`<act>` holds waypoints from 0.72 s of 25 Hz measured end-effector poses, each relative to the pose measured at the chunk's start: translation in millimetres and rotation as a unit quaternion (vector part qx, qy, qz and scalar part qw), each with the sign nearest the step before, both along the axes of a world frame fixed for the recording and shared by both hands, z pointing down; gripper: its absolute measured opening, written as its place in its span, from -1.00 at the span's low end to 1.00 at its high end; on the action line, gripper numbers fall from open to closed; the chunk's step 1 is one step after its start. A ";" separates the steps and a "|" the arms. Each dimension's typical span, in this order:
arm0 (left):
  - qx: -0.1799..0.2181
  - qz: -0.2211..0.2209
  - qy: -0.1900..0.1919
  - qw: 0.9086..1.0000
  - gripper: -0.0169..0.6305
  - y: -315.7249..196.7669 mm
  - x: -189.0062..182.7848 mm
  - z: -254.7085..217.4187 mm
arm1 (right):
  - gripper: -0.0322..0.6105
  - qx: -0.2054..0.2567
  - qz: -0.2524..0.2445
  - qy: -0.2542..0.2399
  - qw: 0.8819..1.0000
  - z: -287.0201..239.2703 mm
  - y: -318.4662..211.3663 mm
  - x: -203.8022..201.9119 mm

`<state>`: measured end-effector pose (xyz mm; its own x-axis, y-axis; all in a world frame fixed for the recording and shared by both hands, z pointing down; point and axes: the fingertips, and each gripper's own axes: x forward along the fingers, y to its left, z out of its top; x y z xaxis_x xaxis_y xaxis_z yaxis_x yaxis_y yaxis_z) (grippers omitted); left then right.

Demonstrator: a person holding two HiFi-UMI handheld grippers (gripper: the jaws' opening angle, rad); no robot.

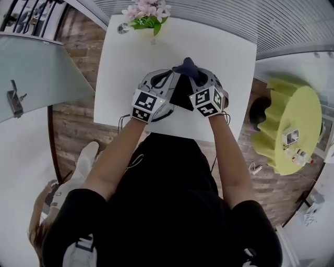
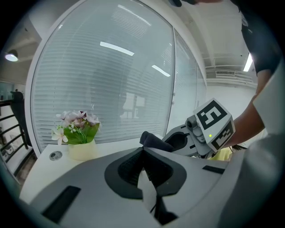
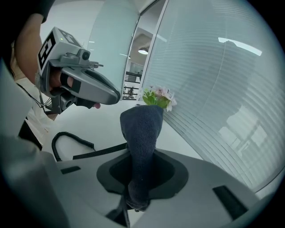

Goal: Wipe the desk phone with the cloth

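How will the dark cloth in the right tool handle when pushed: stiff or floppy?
Probably soft: the cloth bunches into a rounded fold where the right tool pinches it, yet stands up past the jaws, so it has some body. Its ribbed weave suggests it drags rather than slips. Likely light, since one narrow pinch holds it.

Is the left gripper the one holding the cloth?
No, the dark cloth is clamped between the jaws of the right gripper, while the left gripper has its jaws together on nothing.

White table point(image 1: 125, 62) carries potted flowers point(image 1: 148, 14) and, apparently, a dark desk phone point(image 1: 182, 96).
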<state>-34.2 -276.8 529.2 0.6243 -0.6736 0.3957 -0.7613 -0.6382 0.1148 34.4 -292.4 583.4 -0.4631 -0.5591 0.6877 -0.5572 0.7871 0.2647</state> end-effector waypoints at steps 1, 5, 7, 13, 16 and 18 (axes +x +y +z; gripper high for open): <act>-0.002 -0.001 0.000 1.000 -0.91 -0.2 0.6 1.8 | -0.65 -0.001 -0.002 0.002 1.000 2.4 -0.1 -0.1; -0.009 -0.006 0.001 1.000 -0.91 -1.0 0.0 8.5 | -0.65 0.006 -0.012 0.011 1.000 5.7 1.5 -2.0; -0.012 -0.009 0.000 1.000 -0.91 -0.1 -1.2 12.2 | -0.65 0.006 -0.014 0.011 1.000 7.2 3.3 -2.9; -0.020 -0.015 -0.001 1.000 -0.92 3.6 -4.1 19.8 | -0.65 0.001 -0.016 0.007 1.000 12.1 9.7 -4.7; -0.023 -0.014 -0.004 1.000 -0.91 7.1 -5.8 22.8 | -0.65 -0.001 -0.019 0.007 1.000 14.9 16.8 -6.7; -0.025 -0.014 -0.004 1.000 -0.91 9.3 -6.8 24.2 | -0.65 -0.004 -0.021 0.007 1.000 17.1 22.5 -8.2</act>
<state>-41.0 -267.5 553.5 0.6027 -0.6700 0.4334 -0.7795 -0.6105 0.1400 26.2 -270.0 600.5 -0.4762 -0.5346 0.6982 -0.5200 0.8115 0.2667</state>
